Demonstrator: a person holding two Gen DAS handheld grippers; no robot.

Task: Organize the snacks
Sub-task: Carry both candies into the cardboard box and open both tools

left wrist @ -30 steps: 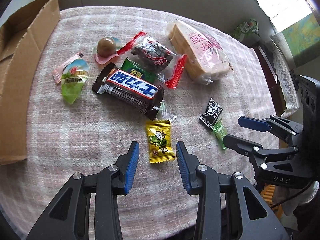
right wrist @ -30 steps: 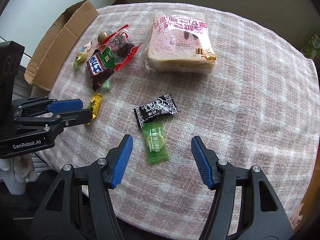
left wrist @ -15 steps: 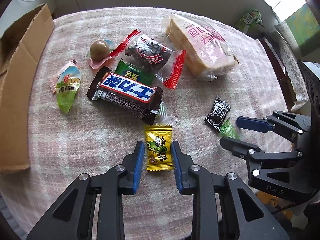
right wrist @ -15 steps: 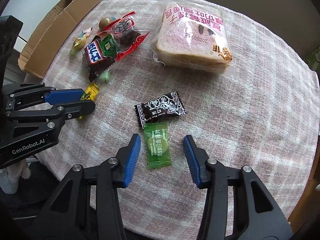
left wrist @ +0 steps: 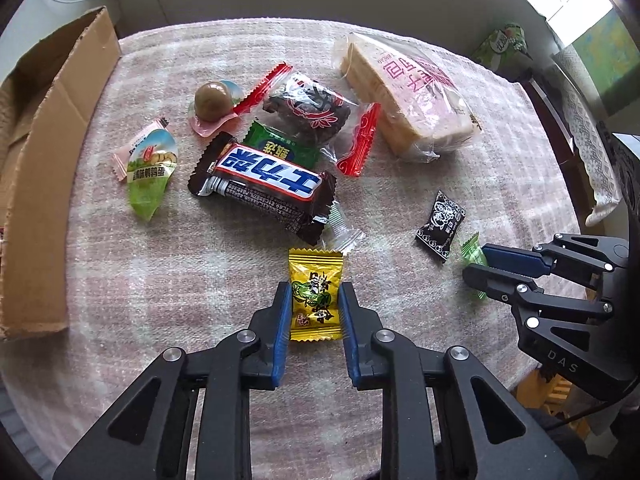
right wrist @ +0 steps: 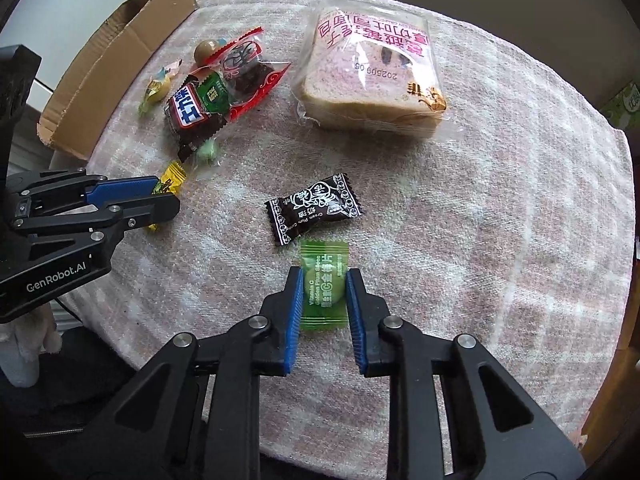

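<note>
On the checked cloth point(left wrist: 120, 280), each gripper clamps a candy: left point(left wrist: 313, 300) yellow, right point(right wrist: 323, 280) green.

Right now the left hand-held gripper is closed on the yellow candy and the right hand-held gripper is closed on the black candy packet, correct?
Not quite. The left hand-held gripper is closed on the yellow candy, but the right hand-held gripper is closed on the green candy, as the right wrist view shows. The black candy packet lies free on the cloth just beyond it.
</note>
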